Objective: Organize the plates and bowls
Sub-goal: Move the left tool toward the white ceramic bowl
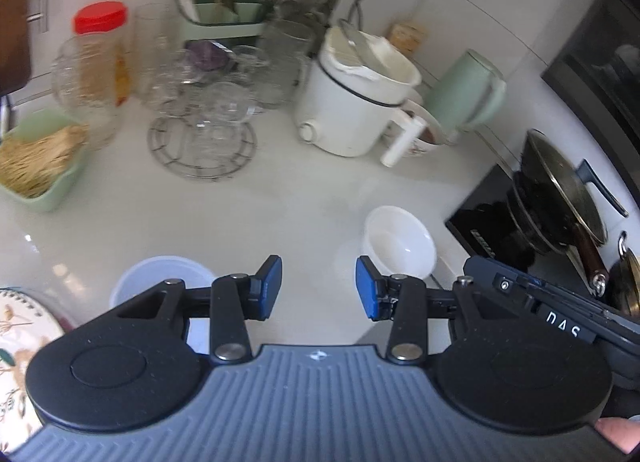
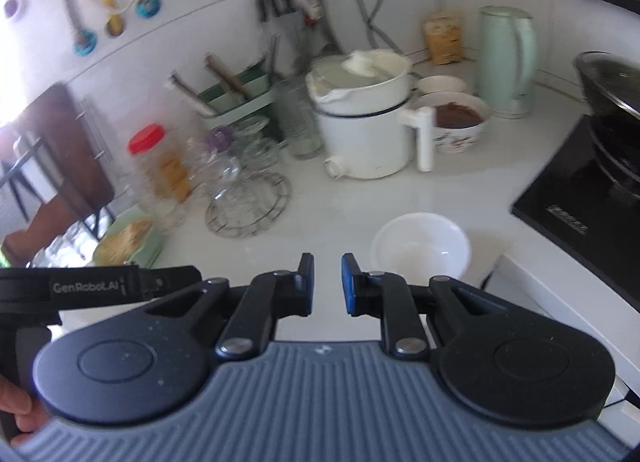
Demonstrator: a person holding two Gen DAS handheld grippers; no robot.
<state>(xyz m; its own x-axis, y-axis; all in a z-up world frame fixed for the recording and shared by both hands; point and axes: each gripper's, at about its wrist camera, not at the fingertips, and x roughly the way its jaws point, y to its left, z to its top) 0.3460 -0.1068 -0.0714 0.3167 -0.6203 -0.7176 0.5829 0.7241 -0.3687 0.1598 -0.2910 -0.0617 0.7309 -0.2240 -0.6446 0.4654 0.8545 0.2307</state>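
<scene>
My left gripper point(image 1: 319, 286) and right gripper point(image 2: 327, 284): both agape, empty. Risk: white bowl point(image 2: 420, 249) sits near counter edge; a clumsy nudge w/ right claw could tip it off.

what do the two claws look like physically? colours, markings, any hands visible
Both match: the left claw and right claw have black linkage arms with silver pivot pins, blue finger pads, two round black discs and a ribbed grey base plate. The other unit's body, seen from the right wrist, reads "GenRobot.AI"; the one seen from the left wrist shows "DAS". Bare fingers show at the frame edges, no sleeves.
</scene>
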